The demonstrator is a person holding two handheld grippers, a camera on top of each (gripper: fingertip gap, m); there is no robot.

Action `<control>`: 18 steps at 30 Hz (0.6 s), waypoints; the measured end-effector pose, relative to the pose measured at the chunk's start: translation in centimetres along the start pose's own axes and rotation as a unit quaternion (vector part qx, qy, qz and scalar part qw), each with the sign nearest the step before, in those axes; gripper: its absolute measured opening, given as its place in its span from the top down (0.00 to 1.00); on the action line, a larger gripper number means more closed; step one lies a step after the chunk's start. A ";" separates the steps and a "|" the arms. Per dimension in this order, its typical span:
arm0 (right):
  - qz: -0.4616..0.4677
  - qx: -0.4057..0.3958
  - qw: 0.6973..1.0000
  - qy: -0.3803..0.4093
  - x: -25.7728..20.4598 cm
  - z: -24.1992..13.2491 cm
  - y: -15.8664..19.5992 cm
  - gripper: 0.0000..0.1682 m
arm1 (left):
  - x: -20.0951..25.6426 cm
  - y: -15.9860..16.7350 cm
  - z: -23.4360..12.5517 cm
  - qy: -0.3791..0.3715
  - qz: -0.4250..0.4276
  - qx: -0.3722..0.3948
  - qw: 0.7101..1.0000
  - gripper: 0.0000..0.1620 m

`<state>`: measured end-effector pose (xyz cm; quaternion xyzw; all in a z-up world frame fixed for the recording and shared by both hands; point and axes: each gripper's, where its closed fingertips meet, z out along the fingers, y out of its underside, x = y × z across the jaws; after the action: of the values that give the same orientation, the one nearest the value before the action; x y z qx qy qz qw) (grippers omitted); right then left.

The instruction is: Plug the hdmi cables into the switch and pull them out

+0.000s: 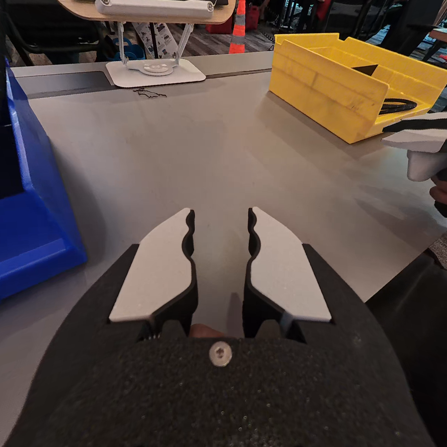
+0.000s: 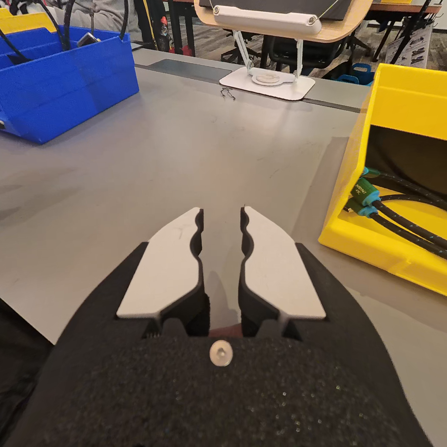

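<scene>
Several black braided HDMI cables (image 2: 406,217) with green plugs (image 2: 362,192) lie in the open front of a yellow bin (image 2: 338,237) at the right. A dark coil of cable (image 1: 399,107) shows in the same bin (image 1: 326,96) in the left wrist view. A blue bin (image 2: 60,92) at the far left holds black cables and a metallic device (image 2: 87,40); I cannot tell if it is the switch. My left gripper (image 1: 221,214) is open and empty above the grey table. My right gripper (image 2: 222,212) is open and empty, left of the yellow bin. It also shows at the right edge of the left wrist view (image 1: 416,135).
A white stand (image 2: 268,84) carrying a wooden tray stands at the table's far edge, also seen in the left wrist view (image 1: 154,72). The blue bin (image 1: 31,229) sits close on the left. A small black wire scrap (image 2: 227,93) lies near the stand. An orange cone (image 1: 238,29) stands beyond the table. The tips of one gripper are about 25 cm away from the tips of the other.
</scene>
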<state>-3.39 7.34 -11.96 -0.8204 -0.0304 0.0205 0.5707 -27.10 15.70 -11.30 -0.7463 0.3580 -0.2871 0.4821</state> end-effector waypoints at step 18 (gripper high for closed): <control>-0.005 -0.011 1.000 -0.009 -0.6 0.3 0.4 0.83 | -16.5 -11.9 0.9 -0.046 0.160 -0.176 0.970 0.71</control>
<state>-4.03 7.40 -12.47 -0.8262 -0.0401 0.0247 0.5614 -32.92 32.83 -2.00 -0.7650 0.4947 -0.1044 0.3989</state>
